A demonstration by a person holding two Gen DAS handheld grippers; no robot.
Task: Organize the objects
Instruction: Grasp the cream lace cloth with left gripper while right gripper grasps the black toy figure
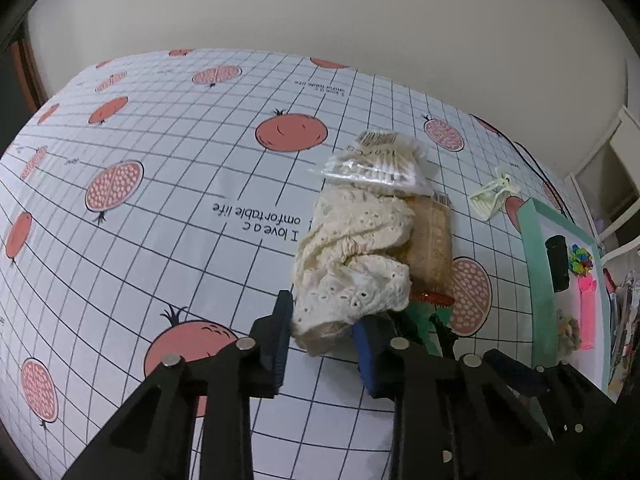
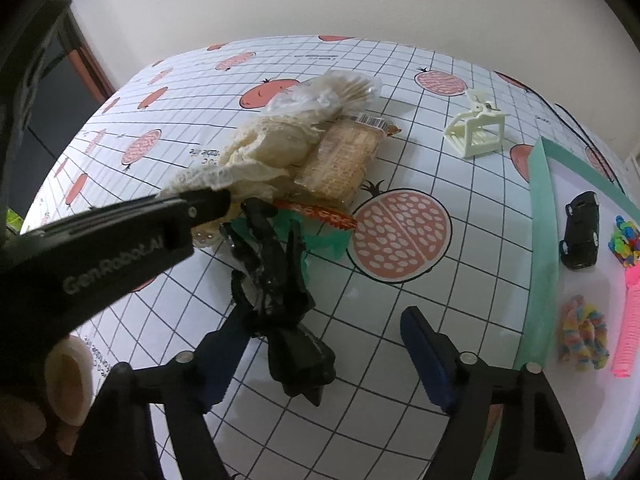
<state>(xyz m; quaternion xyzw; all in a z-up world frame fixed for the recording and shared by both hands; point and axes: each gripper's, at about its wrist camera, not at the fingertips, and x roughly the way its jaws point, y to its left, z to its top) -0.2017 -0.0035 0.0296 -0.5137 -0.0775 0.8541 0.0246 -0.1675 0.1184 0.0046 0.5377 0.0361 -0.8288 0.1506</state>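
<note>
On the bench [image 2: 400,152], from left to right, lie one cream lace cloth [image 1: 356,256], one bag of cotton swabs [image 1: 376,160], one packet of biscuits [image 2: 340,160], one black hair claw [image 2: 276,292], one white hair claw [image 2: 476,128] and one green-rimmed tray [image 2: 544,216] at three o'clock. The left gripper [image 1: 324,340] has its fingers [image 1: 280,332] partly spread around the cloth's near end, the left one touching it. The right gripper [image 2: 320,356] has its fingers [image 2: 424,344] wide apart, the black hair claw lying between them, at the left one.
</note>
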